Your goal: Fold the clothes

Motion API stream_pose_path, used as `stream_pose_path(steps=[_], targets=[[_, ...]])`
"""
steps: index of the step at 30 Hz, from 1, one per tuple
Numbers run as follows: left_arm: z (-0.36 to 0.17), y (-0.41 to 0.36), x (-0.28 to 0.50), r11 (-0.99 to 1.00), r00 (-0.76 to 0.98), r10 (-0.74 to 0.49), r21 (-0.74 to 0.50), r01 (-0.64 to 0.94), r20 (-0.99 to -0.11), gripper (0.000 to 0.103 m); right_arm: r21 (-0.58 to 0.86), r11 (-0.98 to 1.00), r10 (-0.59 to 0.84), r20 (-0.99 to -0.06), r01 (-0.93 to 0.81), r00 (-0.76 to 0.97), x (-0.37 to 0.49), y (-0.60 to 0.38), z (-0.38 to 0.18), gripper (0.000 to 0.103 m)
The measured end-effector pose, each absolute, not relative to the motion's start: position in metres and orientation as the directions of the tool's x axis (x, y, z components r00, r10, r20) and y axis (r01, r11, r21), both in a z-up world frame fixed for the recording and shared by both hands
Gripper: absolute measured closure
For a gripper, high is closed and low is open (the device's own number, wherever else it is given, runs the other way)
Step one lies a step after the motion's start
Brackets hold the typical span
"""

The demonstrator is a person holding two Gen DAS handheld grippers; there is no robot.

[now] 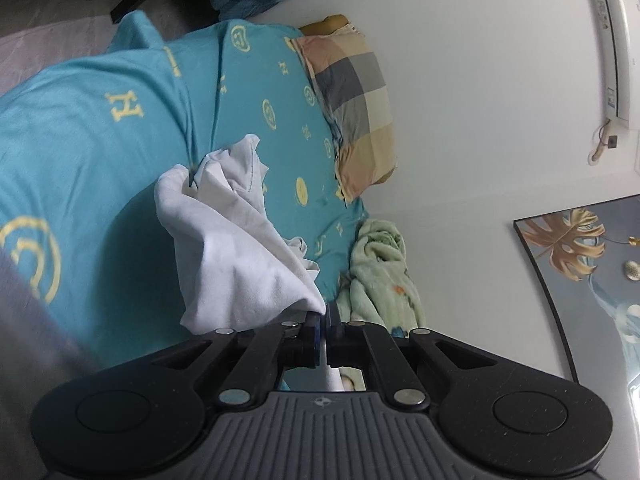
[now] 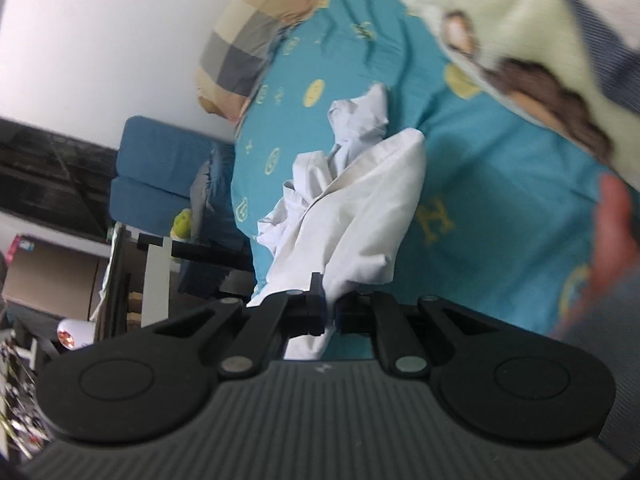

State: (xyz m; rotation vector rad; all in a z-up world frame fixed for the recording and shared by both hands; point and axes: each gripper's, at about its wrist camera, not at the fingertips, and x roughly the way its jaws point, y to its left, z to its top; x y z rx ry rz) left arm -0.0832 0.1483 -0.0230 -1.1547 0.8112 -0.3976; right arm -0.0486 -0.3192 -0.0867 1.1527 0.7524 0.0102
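Hanging bunched between the two grippers, the white garment [image 1: 236, 248] is lifted above the teal bed sheet [image 1: 100, 152] with its yellow letters and round marks. The left gripper [image 1: 323, 320] has its jaws together, clamped on one pinched edge of the cloth, which fans up and away from them. The right gripper [image 2: 329, 300] likewise has its jaws pressed onto another fold of the same garment, with a strip of fabric trailing down between the fingers. A checked pillow [image 1: 352, 108] lies at the head of the bed against the white wall [image 1: 480, 120], and a pale green blanket [image 1: 380, 272] is crumpled just beside the sheet's edge.
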Motion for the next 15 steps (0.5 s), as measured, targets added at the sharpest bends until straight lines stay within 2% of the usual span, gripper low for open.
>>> stream_pose_path(steps=[8,15], targets=[[0.007,0.141,-0.04,0.407,0.735,-0.579,-0.906,-0.117,-0.354,0.101,0.845,0.329,0.329,-0.521,0.421,0.788,-0.014,-0.336,-0.076,0.095],[-0.007,0.127,0.05,0.441,0.722,-0.572,-0.888,-0.13,-0.389,0.103,0.852,0.258,0.308,-0.519,0.455,0.797,0.061,-0.343,-0.1,0.095]])
